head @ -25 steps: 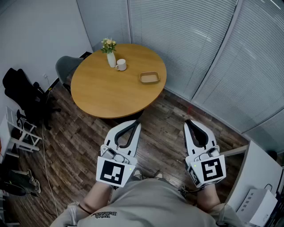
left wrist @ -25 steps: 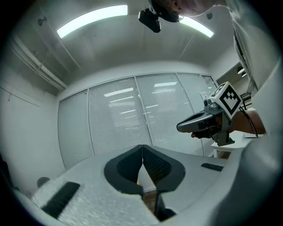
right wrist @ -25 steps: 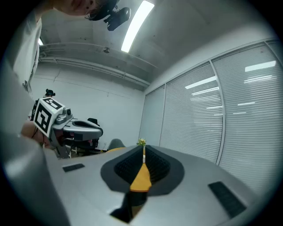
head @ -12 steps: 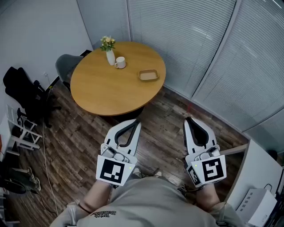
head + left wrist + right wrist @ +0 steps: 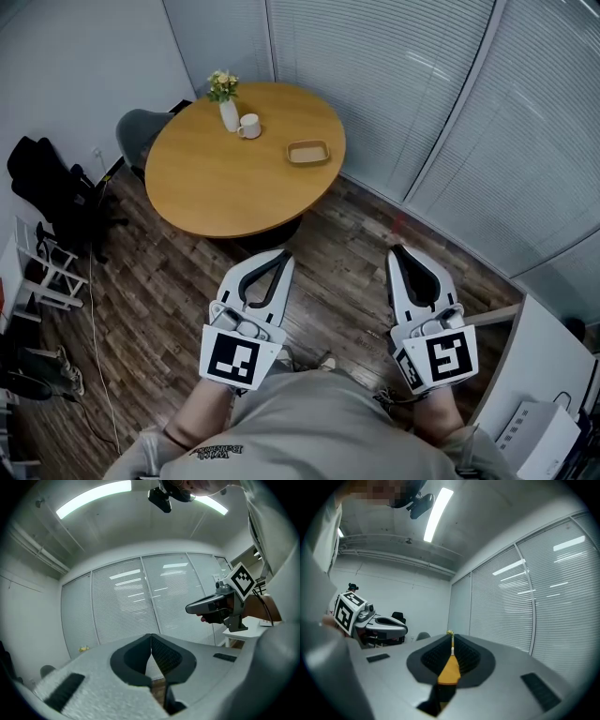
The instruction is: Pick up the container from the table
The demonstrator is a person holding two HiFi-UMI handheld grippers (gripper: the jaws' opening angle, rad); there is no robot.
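Head view: over the last second the round surface (image 5: 225, 178) and everything on it slid a little up and to the left in the frame, while the left tongs (image 5: 281, 258) drifted slightly left and the right tongs (image 5: 400, 256) kept their place. The shallow tan container (image 5: 307, 152) lay near the surface's right edge, well apart from both tongs, with a white mug (image 5: 248, 126) and a vase of flowers (image 5: 226, 101) towards the far side. Both tongs hung low in front of the person over the wooden floor (image 5: 347, 272), pointing towards the surface. The shift read as a change of the person's stance, not a reach; the approach to the container had not yet begun.

Left gripper view: the left tongs (image 5: 151, 641) were pressed together with nothing between them, window blinds (image 5: 126, 606) ahead and the right tongs (image 5: 213, 609) off to the side.

Right gripper view: the right tongs (image 5: 451, 646) were likewise closed and empty, a sliver of the surface (image 5: 450, 670) showing through the slit between them.
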